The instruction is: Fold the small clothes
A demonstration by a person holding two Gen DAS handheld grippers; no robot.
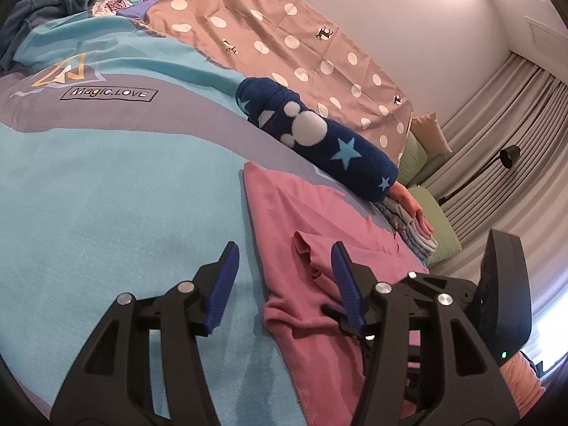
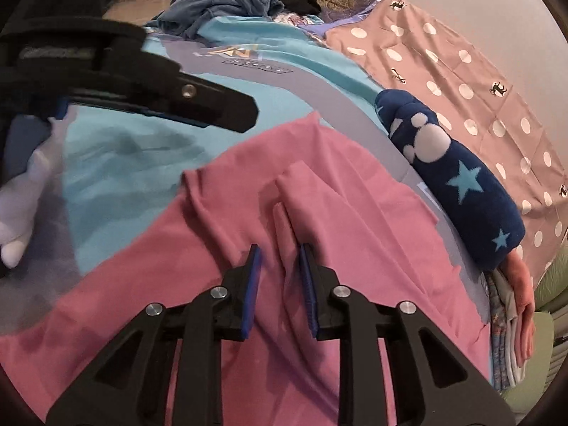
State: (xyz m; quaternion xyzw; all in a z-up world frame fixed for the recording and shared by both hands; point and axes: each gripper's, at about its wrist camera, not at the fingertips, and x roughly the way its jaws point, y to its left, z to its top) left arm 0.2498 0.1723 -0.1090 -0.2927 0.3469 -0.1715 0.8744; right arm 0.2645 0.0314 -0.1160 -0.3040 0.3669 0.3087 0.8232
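A pink garment [image 1: 319, 220] [image 2: 355, 184] lies spread flat on the turquoise and grey bed cover [image 1: 106, 177] [image 2: 117, 163]. My left gripper [image 1: 284, 248] is open over the garment's left edge, one finger above the bare cover and the other above a small raised fold of pink cloth. In the right wrist view its black finger [image 2: 213, 106] reaches in from the upper left. My right gripper [image 2: 279, 248] points down at the middle of the garment. Its jaws stand narrow but open, with a raised fold ridge [image 2: 285, 220] between the pads.
A rolled navy fleece with stars [image 1: 319, 135] [image 2: 458, 191] lies beyond the garment. A stack of folded clothes [image 1: 419, 220] [image 2: 511, 319] sits at its end, by green pillows [image 1: 440, 227]. A dotted brown sheet [image 1: 284, 35], a blue clothes heap [image 2: 220, 3] and a blurred white soft thing [image 2: 21, 213] lie around.
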